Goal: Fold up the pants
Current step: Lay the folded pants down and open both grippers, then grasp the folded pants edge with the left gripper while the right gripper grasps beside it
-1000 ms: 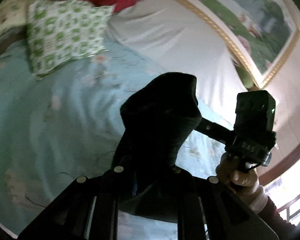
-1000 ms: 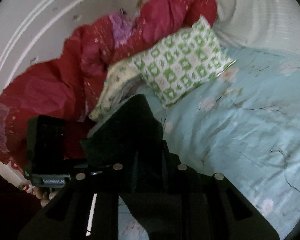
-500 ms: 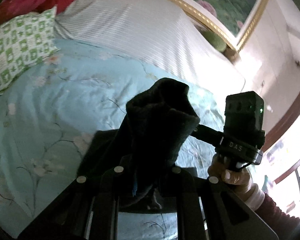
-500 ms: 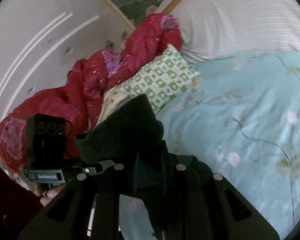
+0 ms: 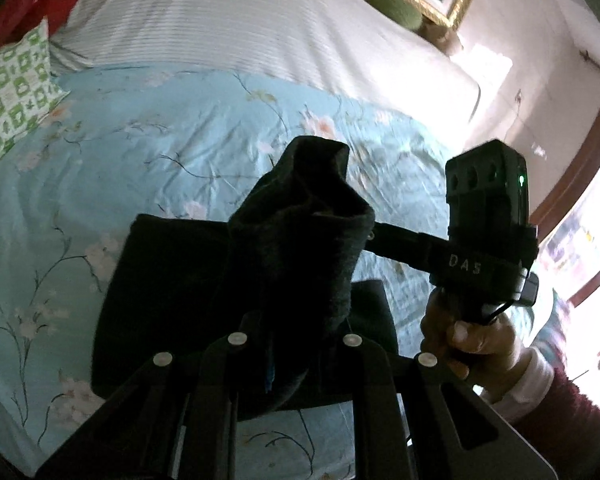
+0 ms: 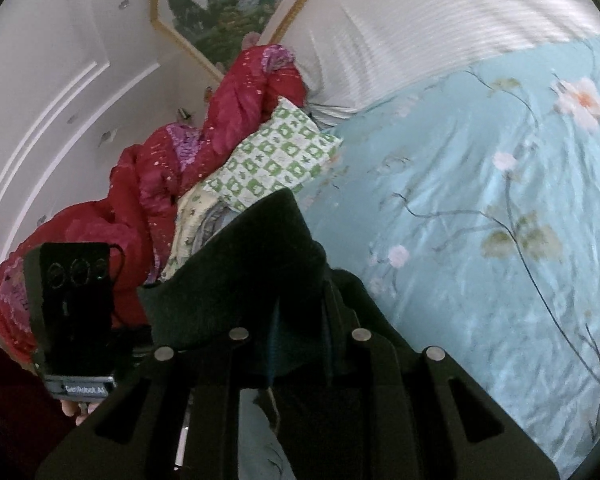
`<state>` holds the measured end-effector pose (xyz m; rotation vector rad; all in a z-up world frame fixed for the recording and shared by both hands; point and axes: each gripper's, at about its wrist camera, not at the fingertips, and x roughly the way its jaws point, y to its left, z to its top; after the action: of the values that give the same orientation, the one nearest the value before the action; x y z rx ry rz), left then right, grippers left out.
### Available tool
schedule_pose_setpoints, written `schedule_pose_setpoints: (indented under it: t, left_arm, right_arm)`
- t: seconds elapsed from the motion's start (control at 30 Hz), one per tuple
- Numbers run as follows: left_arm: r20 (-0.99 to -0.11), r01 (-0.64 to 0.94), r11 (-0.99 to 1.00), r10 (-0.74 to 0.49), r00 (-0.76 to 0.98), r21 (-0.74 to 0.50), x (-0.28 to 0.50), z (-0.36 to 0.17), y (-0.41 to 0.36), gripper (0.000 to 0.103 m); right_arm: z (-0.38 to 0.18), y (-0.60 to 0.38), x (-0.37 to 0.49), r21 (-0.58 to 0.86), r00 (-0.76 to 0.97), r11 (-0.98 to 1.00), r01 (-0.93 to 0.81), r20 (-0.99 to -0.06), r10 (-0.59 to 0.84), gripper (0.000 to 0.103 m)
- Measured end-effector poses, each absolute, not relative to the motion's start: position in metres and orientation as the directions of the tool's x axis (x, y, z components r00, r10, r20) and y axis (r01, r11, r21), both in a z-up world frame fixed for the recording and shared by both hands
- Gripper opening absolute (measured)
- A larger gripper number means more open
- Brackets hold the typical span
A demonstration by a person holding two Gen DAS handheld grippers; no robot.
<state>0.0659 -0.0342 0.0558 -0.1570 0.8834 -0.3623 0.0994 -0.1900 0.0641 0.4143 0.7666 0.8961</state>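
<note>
The dark pants [image 5: 300, 240] hang bunched from both grippers above the light blue flowered bed sheet [image 5: 160, 152]. My left gripper [image 5: 296, 344] is shut on a thick fold of the pants; the fabric hides its fingertips. A folded lower part of the pants [image 5: 160, 288] lies flat on the sheet below it. My right gripper [image 6: 300, 340] is shut on another bunch of the pants [image 6: 240, 272], fingertips also hidden. The right gripper's body [image 5: 488, 216] shows at the right of the left wrist view, the left gripper's body [image 6: 74, 312] at the left of the right wrist view.
A green-and-white checked pillow [image 6: 276, 160] and a red quilt [image 6: 160, 184] lie at one end of the bed. A white striped headboard cushion [image 5: 240, 20] runs along the far side under a framed painting [image 6: 228, 4]. A window [image 5: 588, 264] is at right.
Both grippers have swung along the bed with the pants, away from the pillow and quilt. More blue sheet shows, and a folded part of the pants now rests on it.
</note>
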Motion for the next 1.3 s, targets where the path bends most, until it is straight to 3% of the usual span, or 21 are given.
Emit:
schedule_pose_setpoints:
  t: [0.17,0.37,0.57,0.77,0.83,0.9,0.97,1.0,1.2,1.3]
  left_arm:
    - [-0.754,0.278,0.937,-0.339,0.563,-0.214,0.064,0.040,-0.056,0.014]
    - [-0.770,0.328,0.919,-0.368,0.521,-0.218,0.061,0.023,-0.069,0.018]
    - [-0.781,0.352,0.906,-0.391,0.486,-0.235,0.060,0.013,-0.074,0.020]
    - [-0.773,0.375,0.890,-0.424,0.472,-0.259,0.056,0.013,-0.076,0.033]
    - [-0.773,0.384,0.884,-0.434,0.463,-0.267,0.054,0.013,-0.078,0.036]
    - [-0.768,0.404,0.866,-0.467,0.438,-0.296,0.051,0.013,-0.080,0.041]
    - [-0.764,0.424,0.846,-0.498,0.411,-0.323,0.047,0.012,-0.083,0.052]
    - [-0.761,0.432,0.841,-0.504,0.408,-0.326,0.045,0.013,-0.084,0.052]
    - [-0.730,0.488,0.805,-0.551,0.405,-0.338,0.031,0.033,-0.077,0.055]
    - [-0.701,0.483,0.815,-0.547,0.457,-0.320,0.027,0.050,-0.057,0.063]
  right_arm:
    - [0.048,-0.205,0.096,0.625,0.401,0.613,-0.483,-0.464,0.790,0.019]
    - [0.038,-0.217,0.081,0.562,0.456,0.724,-0.400,-0.563,0.689,0.023]
    - [0.038,-0.233,0.059,0.545,0.513,0.766,-0.342,-0.575,0.638,0.023]
    - [0.045,-0.256,0.036,0.570,0.585,0.781,-0.256,-0.552,0.594,0.025]
    - [0.047,-0.262,0.031,0.586,0.599,0.776,-0.233,-0.541,0.589,0.029]
    - [0.049,-0.267,0.027,0.602,0.610,0.773,-0.203,-0.539,0.580,0.045]
    - [0.052,-0.269,0.021,0.612,0.623,0.768,-0.189,-0.530,0.575,0.055]
    - [0.054,-0.268,0.019,0.615,0.629,0.766,-0.186,-0.525,0.574,0.059]
    - [0.058,-0.266,0.011,0.623,0.636,0.764,-0.165,-0.525,0.566,0.064]
    - [0.057,-0.263,0.009,0.623,0.635,0.768,-0.145,-0.537,0.555,0.067]
